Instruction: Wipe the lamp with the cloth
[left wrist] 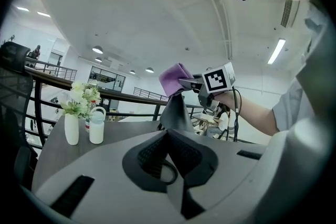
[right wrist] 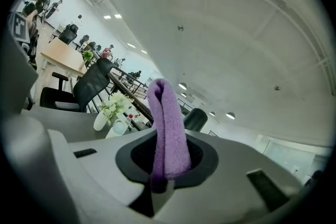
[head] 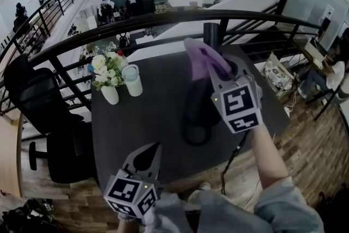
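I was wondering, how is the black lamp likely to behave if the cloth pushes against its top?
The lamp looks tall and slim over a flat round base, so a firm sideways push up high might rock or tip it. The cloth, folded in the right gripper, probably yields softly, so light strokes seem safe.

grey left claw (head: 147,154), right claw (head: 217,69), marker cubes (head: 240,107), grey sleeves (head: 283,202)

Your head camera looks steeply down on the dark grey counter (head: 158,112), with the left gripper (head: 147,153) and right gripper (head: 218,70) close beneath it. Each gripper camera sits low behind its jaws, tilted up toward the white ceiling (left wrist: 157,18). All three views share the white vase of pale flowers (head: 109,94), far beyond the jaws.
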The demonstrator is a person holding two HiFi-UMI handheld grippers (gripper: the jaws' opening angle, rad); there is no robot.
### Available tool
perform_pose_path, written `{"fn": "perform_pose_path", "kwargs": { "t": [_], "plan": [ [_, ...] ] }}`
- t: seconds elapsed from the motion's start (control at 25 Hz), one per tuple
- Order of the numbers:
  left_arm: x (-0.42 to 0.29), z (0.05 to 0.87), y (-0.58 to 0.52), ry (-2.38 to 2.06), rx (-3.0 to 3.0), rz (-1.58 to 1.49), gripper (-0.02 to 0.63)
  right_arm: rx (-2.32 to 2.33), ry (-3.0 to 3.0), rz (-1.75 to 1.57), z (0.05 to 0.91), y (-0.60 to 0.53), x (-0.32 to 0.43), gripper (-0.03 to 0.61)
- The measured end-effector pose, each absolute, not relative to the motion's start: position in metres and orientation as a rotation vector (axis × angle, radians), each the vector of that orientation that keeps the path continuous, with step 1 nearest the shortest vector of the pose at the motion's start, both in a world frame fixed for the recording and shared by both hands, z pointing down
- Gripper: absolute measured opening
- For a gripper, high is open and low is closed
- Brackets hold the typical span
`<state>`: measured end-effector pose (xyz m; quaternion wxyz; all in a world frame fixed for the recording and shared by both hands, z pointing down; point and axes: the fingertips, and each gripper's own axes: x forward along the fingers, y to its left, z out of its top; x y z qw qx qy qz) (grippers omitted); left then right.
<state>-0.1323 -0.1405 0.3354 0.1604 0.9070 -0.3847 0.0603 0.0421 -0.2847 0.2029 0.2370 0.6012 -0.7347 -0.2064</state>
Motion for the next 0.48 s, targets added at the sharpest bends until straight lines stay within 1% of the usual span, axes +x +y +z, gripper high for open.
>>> {"fn": "perform_pose_path", "kwargs": {
  "t": [0.48],
  "plan": [
    [-0.116,0.336,-0.133,-1.136,2.576,0.165,0.012,1.744,-2.034,-0.673,0.149,-0.297,0.08,0.051]
  ]
}}
